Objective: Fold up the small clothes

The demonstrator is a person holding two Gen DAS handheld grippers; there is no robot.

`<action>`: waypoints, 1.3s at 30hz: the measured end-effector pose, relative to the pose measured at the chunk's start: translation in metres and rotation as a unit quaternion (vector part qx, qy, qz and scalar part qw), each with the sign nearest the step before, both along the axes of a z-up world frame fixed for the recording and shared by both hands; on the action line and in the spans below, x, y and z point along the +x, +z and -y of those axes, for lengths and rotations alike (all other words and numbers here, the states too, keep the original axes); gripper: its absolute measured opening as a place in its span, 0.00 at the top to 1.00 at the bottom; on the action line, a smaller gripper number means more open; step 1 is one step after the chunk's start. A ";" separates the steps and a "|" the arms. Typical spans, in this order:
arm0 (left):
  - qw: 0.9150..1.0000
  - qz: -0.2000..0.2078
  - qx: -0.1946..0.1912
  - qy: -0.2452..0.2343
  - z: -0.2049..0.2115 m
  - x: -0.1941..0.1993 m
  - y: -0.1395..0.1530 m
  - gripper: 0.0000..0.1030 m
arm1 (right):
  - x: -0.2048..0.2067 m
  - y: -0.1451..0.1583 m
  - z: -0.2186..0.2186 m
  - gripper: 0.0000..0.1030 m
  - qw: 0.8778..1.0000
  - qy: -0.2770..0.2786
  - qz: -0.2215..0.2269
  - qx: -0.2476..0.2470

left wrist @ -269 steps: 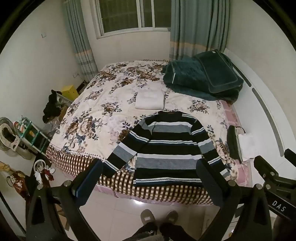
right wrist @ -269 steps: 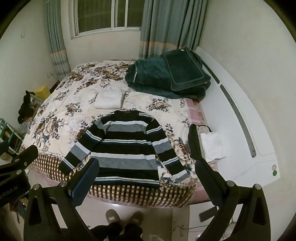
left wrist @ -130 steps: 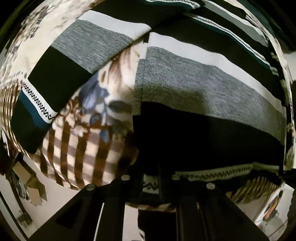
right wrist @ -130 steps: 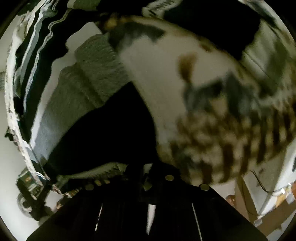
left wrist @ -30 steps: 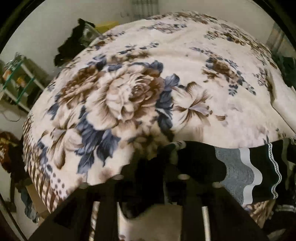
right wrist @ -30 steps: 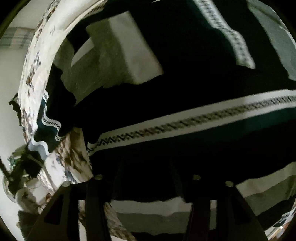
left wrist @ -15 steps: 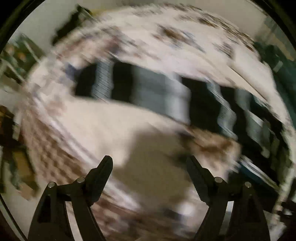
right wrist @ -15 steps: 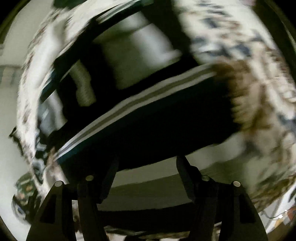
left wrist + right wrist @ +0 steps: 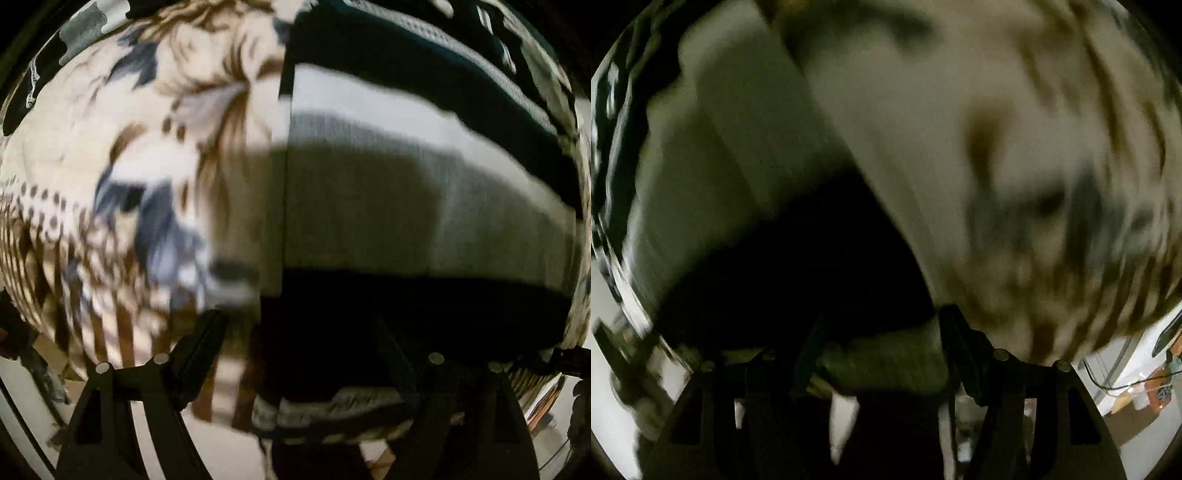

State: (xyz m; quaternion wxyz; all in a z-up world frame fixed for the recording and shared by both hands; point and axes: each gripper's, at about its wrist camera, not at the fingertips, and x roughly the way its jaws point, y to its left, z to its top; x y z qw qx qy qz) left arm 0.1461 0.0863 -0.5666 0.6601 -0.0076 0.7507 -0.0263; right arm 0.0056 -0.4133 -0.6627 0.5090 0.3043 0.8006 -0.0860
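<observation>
The sweater lies flat on the bed, near its edge, with broad bands of black, grey and white running across it. In the left wrist view its straight side edge runs up the middle of the picture, and the floral cover, cream with brown and blue blooms, shows to the left of it. A checked brown border on that cover falls away toward the pale floor below. Both views are smeared by motion.

The left gripper points down over the sweater's lower corner. Its jaws have just been opening and now stand wide apart, straddling the black band near the hem without pressing on it.

The right gripper hangs over the opposite corner, jaws apart, with the sweater's pale hem strip lying between them; I cannot tell whether they touch it.
</observation>
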 end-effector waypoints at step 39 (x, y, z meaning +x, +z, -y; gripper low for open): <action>0.878 0.102 -0.220 -0.413 0.451 0.327 0.033 0.99 | 0.214 0.021 0.137 0.73 0.790 -0.517 0.271 0.186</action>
